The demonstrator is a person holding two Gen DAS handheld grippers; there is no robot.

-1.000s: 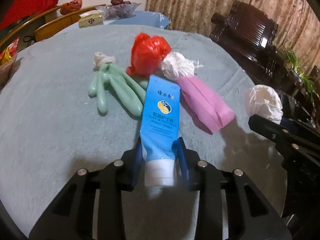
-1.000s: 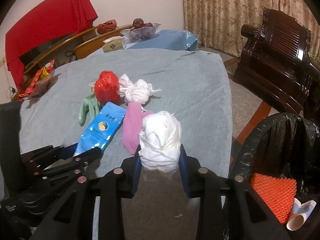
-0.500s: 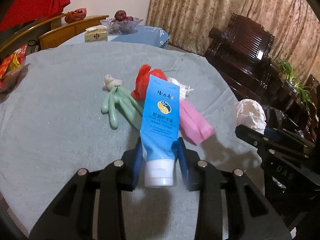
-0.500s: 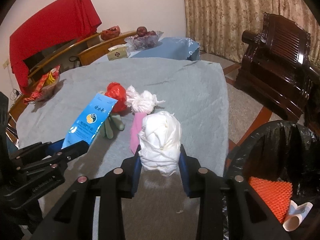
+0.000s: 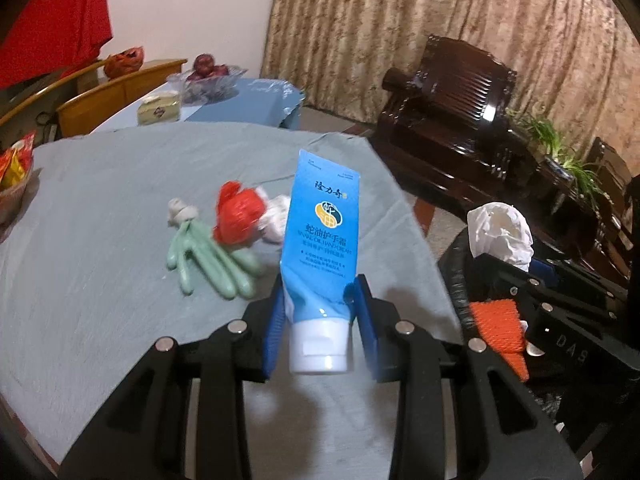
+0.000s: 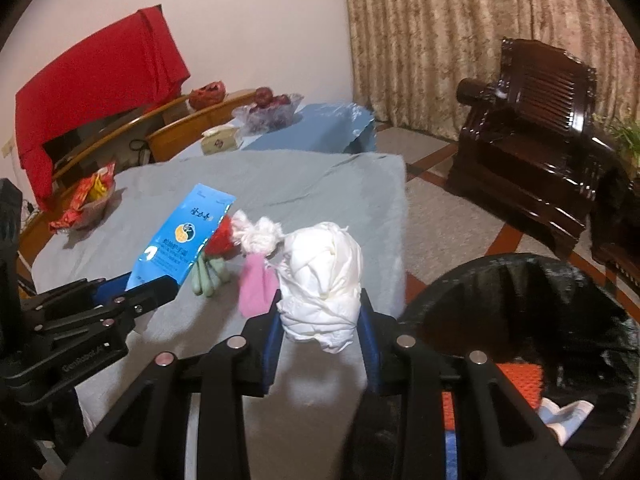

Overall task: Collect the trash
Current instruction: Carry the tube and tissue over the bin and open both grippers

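Trash is held in both grippers: the left gripper (image 5: 320, 312) clamps a blue tube (image 5: 320, 240), the right gripper (image 6: 322, 320) grips a white wad (image 6: 322, 280) beside the bin (image 6: 520, 300).

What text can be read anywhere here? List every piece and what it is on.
"隆力奇": top of the blue tube held in the left claw.
"蛇油护手霜": same tube, under its round logo; the smaller lines below are too blurred to read.
"DAB": side of the right claw.
"Genrobot.AI", faint: side of the left claw in the right wrist view.
Label on the yellow box: unreadable.
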